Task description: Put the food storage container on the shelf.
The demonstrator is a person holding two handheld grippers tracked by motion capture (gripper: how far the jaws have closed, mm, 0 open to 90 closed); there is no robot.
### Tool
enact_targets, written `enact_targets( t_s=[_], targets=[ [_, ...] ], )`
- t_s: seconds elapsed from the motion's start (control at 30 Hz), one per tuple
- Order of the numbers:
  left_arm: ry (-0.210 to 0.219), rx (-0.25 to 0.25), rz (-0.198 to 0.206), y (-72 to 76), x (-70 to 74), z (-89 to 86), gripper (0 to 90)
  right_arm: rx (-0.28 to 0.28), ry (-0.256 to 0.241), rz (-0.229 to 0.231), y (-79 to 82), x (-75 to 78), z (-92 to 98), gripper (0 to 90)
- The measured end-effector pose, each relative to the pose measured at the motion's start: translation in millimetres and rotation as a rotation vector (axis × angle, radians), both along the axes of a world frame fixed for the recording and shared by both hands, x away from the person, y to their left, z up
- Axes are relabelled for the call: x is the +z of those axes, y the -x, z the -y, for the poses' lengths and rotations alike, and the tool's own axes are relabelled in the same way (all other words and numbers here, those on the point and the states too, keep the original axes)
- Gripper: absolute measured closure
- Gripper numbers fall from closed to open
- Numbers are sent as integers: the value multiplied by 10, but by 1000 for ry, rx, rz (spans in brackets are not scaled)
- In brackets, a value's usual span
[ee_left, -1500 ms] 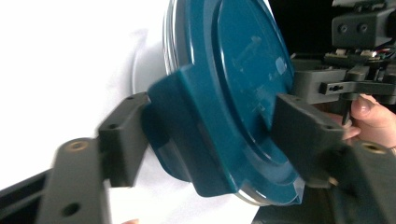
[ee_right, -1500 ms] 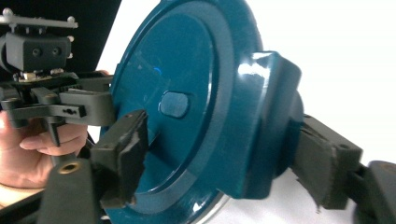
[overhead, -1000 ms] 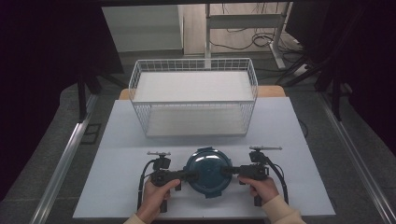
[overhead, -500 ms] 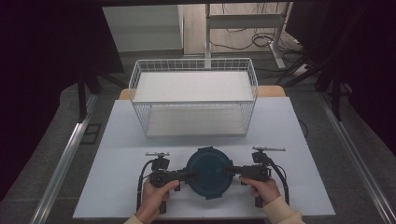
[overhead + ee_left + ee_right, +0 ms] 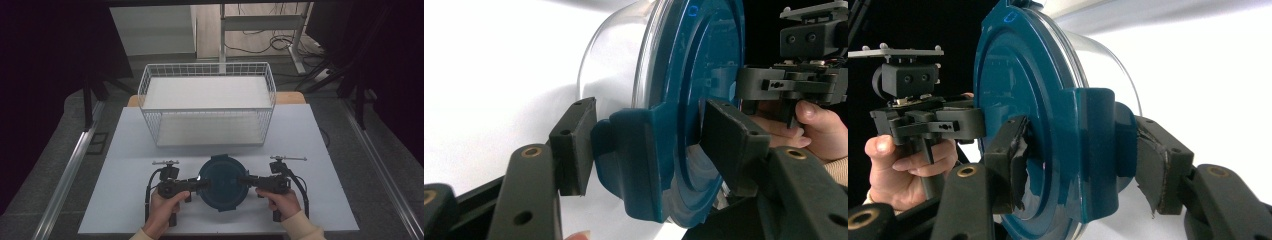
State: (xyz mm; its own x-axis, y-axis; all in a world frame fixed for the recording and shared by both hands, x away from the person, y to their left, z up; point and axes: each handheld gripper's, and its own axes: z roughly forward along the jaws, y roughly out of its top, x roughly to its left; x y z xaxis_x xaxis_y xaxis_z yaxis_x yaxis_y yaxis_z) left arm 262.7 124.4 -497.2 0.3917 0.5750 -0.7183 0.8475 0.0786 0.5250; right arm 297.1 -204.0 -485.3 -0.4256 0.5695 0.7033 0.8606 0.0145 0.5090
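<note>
High view shows a white table (image 5: 125, 150) with the person's hands at the near edge. From the left, the left gripper (image 5: 202, 185) reaches in to the left side of a round container with a blue lid (image 5: 222, 182), which sits at the near middle of the table. The right gripper (image 5: 244, 181) meets it from the right. Beyond, at the far middle, stands a white wire basket (image 5: 150, 90), which looks empty.

Left gripper view puts its jaws either side of a blue lid tab (image 5: 634, 160); one pad touches the tab and the other stands just off the lid face, so it seems not fully clenched. Right gripper view shows its jaws pressed on the opposite tab (image 5: 1093, 150), grasping it, with the pads' covering torn.

I'd judge the risk is uneven grip. If the left jaws stay loose when both hands lift, the container could tilt and drop off on that side. The frayed pads on the right could let the smooth tab slip. Pulling the tabs outward might also unlatch the lid from the clear bowl (image 5: 614, 75).

Compared with half a second ago, the lid now looks flatter and rounder from above, less tipped, and the grippers sit about where they were.
</note>
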Motion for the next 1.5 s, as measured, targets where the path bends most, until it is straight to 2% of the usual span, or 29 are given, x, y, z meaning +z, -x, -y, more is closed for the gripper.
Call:
enact_targets(
  t_s=[0.2, 0.47, 0.9, 1.1, 1.5],
  targets=[
    [0, -2, 14, -34, 107, -30, 411, 3, -4, 30, -20, 102, -21, 431],
    [0, -14, 38, -159, 239, -59, 412, -2, -1, 64, -105, 240, -51, 431],
    [-15, -13, 107, -311, 660, -114, 414, -6, -19, 135, -227, 600, -98, 432],
    [-27, -10, 139, -369, 859, -129, 415, -3, -37, 149, -291, 759, -112, 433],
    [-19, -10, 167, -499, 1082, -203, 415, -2, -32, 176, -401, 1015, -183, 433]
  ],
)
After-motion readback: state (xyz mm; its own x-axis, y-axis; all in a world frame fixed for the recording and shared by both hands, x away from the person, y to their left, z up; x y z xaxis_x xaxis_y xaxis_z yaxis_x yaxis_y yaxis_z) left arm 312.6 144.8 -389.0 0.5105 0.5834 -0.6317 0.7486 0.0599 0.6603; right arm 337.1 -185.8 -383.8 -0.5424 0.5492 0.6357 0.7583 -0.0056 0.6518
